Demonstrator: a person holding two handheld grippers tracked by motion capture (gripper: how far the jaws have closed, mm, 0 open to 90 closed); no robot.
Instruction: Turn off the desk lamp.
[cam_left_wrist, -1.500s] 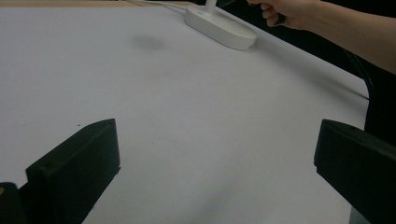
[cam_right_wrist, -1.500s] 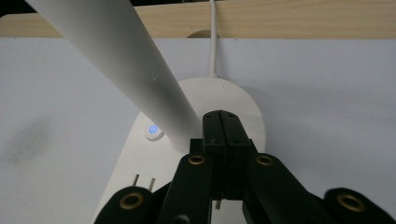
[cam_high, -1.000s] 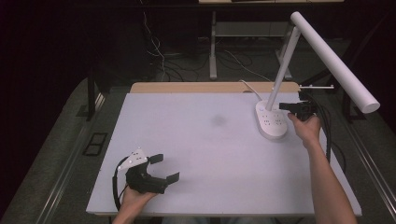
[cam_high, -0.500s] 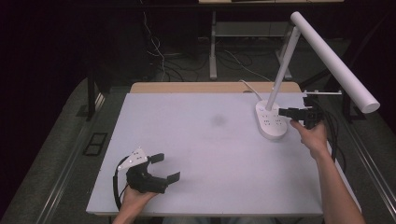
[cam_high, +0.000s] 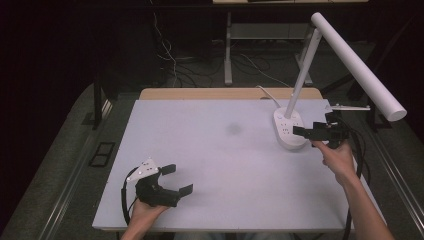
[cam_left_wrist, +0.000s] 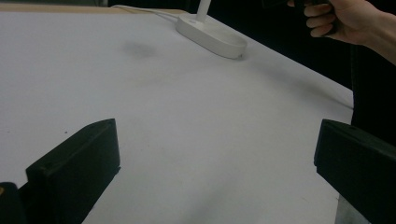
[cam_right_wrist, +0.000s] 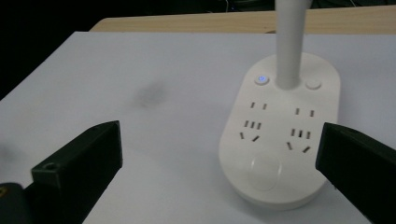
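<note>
The desk lamp's base (cam_right_wrist: 279, 140) stands at the far right of the white counter (cam_high: 215, 150), its white post rising from the back of the base and the long lamp head (cam_high: 357, 65) slanting out over the counter's right edge. On the base a small button (cam_right_wrist: 262, 80) shows a blue light, with a plain round button (cam_right_wrist: 314, 84) beside it, rows of sockets below, and a large round pad (cam_right_wrist: 264, 171) at the near end. My right gripper (cam_high: 305, 132) hangs just in front of the base with its jaws spread wide; they have just been opening, and nothing sits between them, so I judge the press on the base is done and I am letting go. Whether the lamp head itself is lit I cannot tell. My left gripper (cam_high: 177, 179) rests low at the near left of the counter, well apart from the lamp, jaws open and empty. What looks left is little: clear my right hand (cam_high: 340, 159) away from the base.
</note>
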